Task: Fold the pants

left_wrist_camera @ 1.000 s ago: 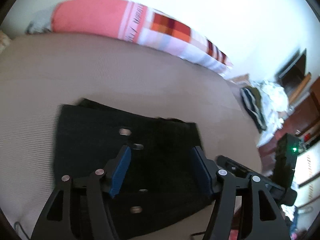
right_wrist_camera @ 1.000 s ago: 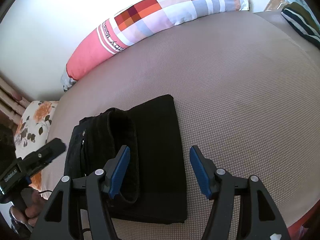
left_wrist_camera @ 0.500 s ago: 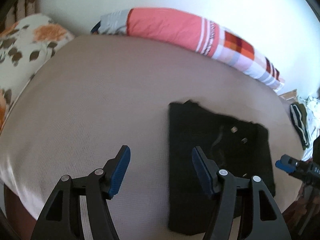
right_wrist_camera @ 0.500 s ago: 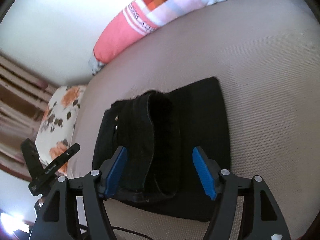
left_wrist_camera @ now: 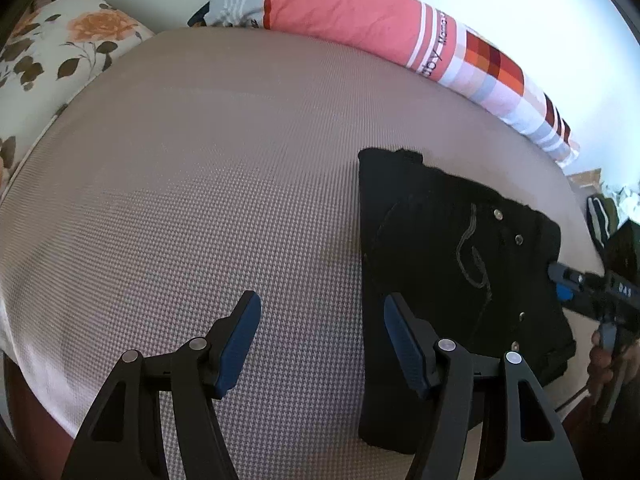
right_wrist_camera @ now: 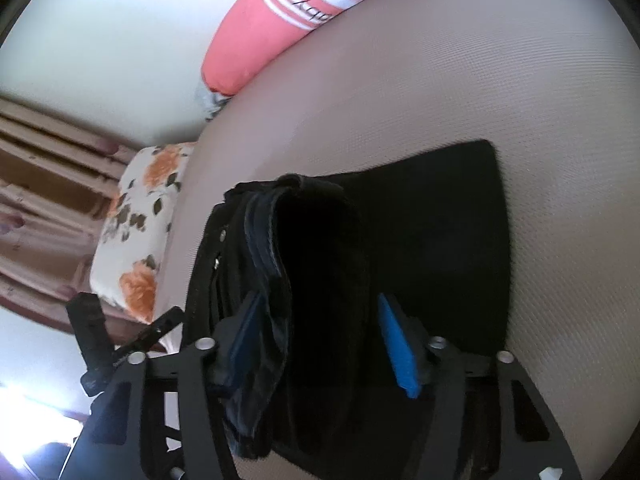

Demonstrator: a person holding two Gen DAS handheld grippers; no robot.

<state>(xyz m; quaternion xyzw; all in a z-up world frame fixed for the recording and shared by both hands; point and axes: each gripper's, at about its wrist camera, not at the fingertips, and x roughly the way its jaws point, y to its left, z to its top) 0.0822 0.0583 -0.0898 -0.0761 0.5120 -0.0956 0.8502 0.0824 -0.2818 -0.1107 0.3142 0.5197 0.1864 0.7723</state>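
The black pants (left_wrist_camera: 452, 264) lie folded into a compact rectangle on the beige mattress (left_wrist_camera: 200, 184). In the left wrist view they lie to the right of my left gripper (left_wrist_camera: 320, 336), which is open and empty over bare mattress, its right finger at the pants' left edge. In the right wrist view the pants (right_wrist_camera: 420, 232) fill the centre. My right gripper (right_wrist_camera: 320, 340) is open, its blue pads on either side of the raised waistband fold (right_wrist_camera: 316, 264), not closed on it. The right gripper also shows at the right edge of the left wrist view (left_wrist_camera: 580, 284).
A long pink and checked bolster (left_wrist_camera: 400, 36) lies along the wall at the mattress's far edge. A floral pillow (left_wrist_camera: 52, 52) sits at the far left corner, also seen in the right wrist view (right_wrist_camera: 136, 224). Clothes (left_wrist_camera: 604, 216) are piled beyond the mattress's right side.
My left gripper has drawn back and swung left off the pants onto bare mattress. My right gripper has moved in low, so the waistband fold now sits between its open fingers.
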